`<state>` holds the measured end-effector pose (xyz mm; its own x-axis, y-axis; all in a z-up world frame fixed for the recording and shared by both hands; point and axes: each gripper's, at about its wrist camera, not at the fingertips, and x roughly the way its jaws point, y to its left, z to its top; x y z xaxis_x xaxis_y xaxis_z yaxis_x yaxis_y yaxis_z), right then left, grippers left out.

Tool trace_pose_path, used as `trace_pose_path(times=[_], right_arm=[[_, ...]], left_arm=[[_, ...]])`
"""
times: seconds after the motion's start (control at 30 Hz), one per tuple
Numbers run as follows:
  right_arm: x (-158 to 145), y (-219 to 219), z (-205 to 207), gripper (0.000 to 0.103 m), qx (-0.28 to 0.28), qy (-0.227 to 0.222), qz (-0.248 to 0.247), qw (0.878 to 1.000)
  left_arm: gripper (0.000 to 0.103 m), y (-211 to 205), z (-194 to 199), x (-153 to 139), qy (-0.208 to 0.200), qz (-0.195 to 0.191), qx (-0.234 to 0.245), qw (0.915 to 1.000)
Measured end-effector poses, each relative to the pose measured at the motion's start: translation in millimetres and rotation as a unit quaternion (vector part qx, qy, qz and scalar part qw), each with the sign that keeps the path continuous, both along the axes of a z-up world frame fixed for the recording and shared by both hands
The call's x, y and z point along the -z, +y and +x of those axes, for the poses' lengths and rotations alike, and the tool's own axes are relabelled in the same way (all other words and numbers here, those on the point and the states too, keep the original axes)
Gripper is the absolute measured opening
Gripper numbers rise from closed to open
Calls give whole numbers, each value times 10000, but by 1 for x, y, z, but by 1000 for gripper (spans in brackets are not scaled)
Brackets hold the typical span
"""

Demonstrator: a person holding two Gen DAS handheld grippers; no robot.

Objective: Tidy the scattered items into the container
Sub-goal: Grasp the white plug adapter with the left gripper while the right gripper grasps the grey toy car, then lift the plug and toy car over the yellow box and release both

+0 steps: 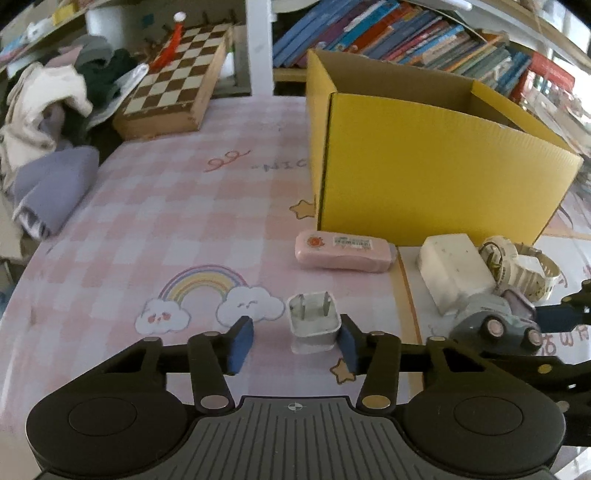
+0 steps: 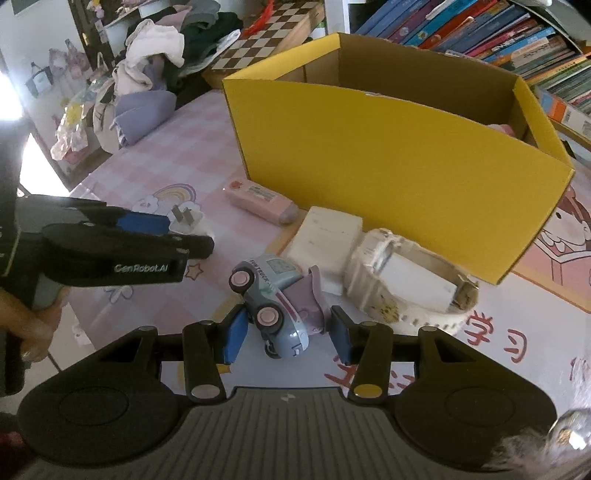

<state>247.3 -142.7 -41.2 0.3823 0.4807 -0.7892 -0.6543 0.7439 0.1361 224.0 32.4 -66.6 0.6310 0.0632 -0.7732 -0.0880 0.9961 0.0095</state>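
A yellow cardboard box stands open on the pink checked tablecloth; it also shows in the right wrist view. My left gripper is open around a white plug adapter, whose right side touches the right pad. My right gripper is open around a grey-blue toy truck lying on its side. A pink case, a white block and a cream watch lie in front of the box.
A chessboard box, a heap of clothes and a purple folded cloth sit at the far left. Bookshelves stand behind the box. The left gripper is close beside the truck.
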Motion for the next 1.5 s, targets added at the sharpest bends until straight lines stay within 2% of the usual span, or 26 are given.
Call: trace_pose_path(times=[0.1, 0.17, 0.37, 0.87, 1.07, 1.27, 1.5], right_arm=[[0, -3, -1, 45, 60, 8, 2, 10000], [0, -6, -1, 45, 114, 12, 8, 9999], [-3, -12, 0, 45, 303, 29, 85, 9995], [-30, -31, -5, 45, 704, -91, 486, 9963], [-55, -41, -5, 45, 801, -419, 752, 9931], [-81, -52, 7, 45, 884, -752, 979, 9884], [-114, -55, 41, 45, 715, -1244, 1217, 9821]], left_arm=[[37, -2, 0, 0, -27, 62, 115, 9999], [28, -6, 0, 0, -48, 94, 197, 9997], [27, -3, -3, -3, -74, 46, 306, 9995], [27, -6, -28, -55, -838, -157, 623, 9944], [27, -15, -26, -79, -1186, -157, 844, 9892], [27, -25, -17, -100, -1553, 7, 993, 9829], [27, -32, 15, -124, -1894, 198, 1109, 9754]])
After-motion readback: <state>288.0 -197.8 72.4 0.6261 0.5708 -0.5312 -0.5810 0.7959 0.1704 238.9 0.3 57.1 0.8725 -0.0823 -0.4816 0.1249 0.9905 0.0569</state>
